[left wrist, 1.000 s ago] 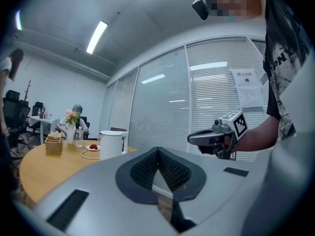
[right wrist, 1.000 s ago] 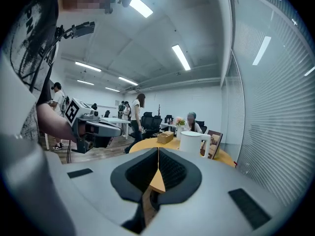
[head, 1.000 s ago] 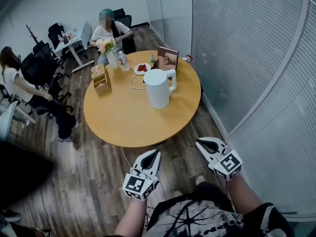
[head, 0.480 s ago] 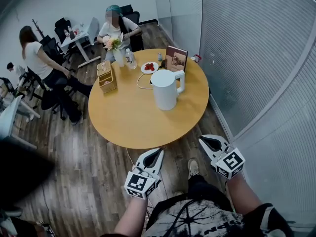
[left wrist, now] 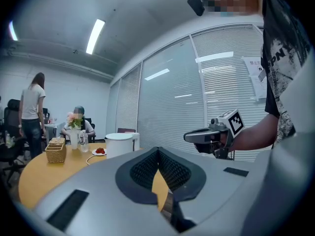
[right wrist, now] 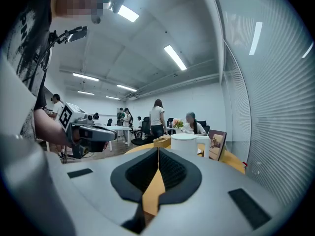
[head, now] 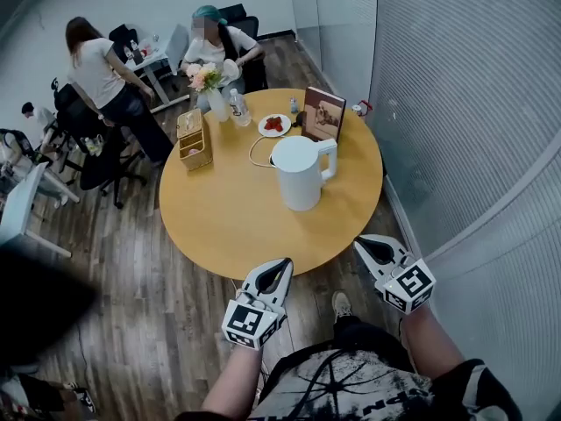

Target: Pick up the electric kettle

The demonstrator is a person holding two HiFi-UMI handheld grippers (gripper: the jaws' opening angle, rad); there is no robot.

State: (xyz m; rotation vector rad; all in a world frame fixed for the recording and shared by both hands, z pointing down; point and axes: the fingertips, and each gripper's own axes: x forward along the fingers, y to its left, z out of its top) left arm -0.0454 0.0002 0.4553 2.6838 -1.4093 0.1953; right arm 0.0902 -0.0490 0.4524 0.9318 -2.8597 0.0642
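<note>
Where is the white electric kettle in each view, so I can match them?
Head view: the white cylindrical electric kettle stands mid-frame on the round wooden table.
Left gripper view: left of centre, slightly low.
Right gripper view: just right of centre.
Shared landmark: the woven basket, left of the kettle everywhere.

Ahead of the left claw [head: 282, 263] and right claw [head: 361, 243], the bench [head: 228, 222] lies bare up to the electric kettle [head: 300, 175], a wicker basket [head: 195, 139] farther left, a picture frame [head: 323, 114] beyond.
</note>
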